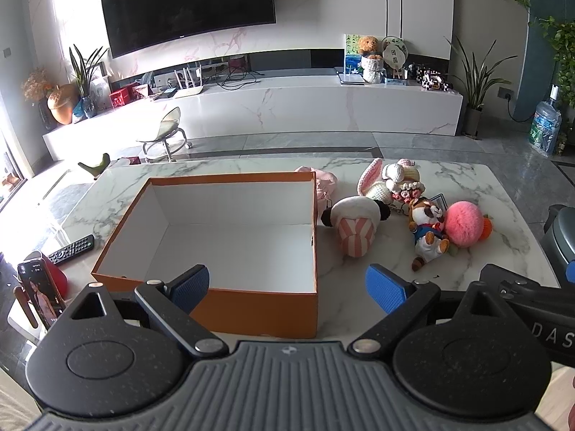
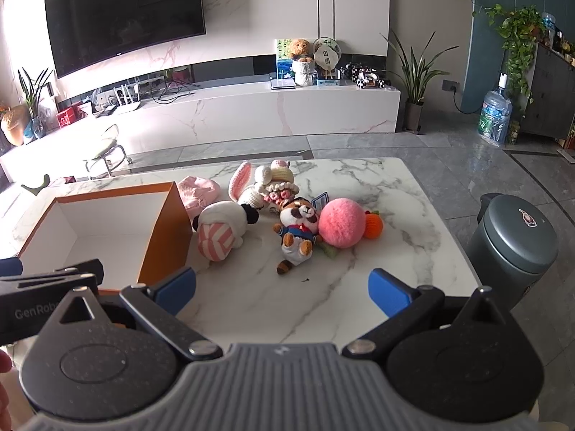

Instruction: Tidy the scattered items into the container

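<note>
1. Both empty: left tool point(image 1: 287, 287) and right tool point(image 2: 282, 292), pads spread wide, hovering at the near edge of the surface point(image 2: 413, 194).
2. Toys heaped just right of the empty box point(image 1: 251, 309): panda point(image 2: 222, 231), raccoon point(image 2: 300, 231), pink pompom point(image 2: 341, 222), crochet rabbit point(image 2: 248, 186).
3. Probably light, soft, squashy (no breakage risk).
4. Best pinched mid-body; pompom fluff may slip.
</note>
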Demonstrator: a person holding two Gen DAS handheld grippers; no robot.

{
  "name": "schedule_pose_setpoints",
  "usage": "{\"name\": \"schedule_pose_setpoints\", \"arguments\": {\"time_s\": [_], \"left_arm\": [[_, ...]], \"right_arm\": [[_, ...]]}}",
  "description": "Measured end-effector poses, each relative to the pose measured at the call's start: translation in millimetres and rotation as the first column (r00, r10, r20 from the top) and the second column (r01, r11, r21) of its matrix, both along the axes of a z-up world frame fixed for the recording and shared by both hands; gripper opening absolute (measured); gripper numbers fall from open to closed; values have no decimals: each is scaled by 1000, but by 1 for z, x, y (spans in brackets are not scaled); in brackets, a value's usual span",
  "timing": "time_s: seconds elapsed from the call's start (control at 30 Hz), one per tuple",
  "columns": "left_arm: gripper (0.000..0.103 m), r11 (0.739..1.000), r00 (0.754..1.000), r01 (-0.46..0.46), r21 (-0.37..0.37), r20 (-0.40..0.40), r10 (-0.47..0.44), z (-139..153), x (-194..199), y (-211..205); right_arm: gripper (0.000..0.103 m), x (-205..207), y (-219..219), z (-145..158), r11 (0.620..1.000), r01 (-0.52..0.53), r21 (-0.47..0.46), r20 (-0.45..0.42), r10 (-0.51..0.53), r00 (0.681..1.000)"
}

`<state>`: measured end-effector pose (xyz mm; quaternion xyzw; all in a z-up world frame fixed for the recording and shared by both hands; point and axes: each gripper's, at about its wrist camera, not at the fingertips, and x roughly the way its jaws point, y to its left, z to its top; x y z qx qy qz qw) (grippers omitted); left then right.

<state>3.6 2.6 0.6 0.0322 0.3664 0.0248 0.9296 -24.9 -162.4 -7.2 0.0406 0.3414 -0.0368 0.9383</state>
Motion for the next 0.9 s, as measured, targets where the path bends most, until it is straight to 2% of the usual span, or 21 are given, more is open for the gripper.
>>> {"name": "schedule_pose_setpoints", "arguments": {"time_s": [0.37,0.53,0.73,0.9], "left_arm": [[103,1000,1000,5,-2,-8,-5,-3,3,-1],[103,999,1000,21,-35,-13,-21,-7,7,-4],[103,997,998,57,-60,-17,-58,-12,17,-18],[103,991,992,126,-49,-14,-127,-15,31,-41]], "right_arm": [[103,3,0,-4,1000,0,6,4,0,1000],[103,4,-5,-8,1000,-8,12,37,8,999],[103,10,-29,-16,997,-32,76,59,28,998],[103,23,-58,-19,997,4,77,48,-8,999]]}}
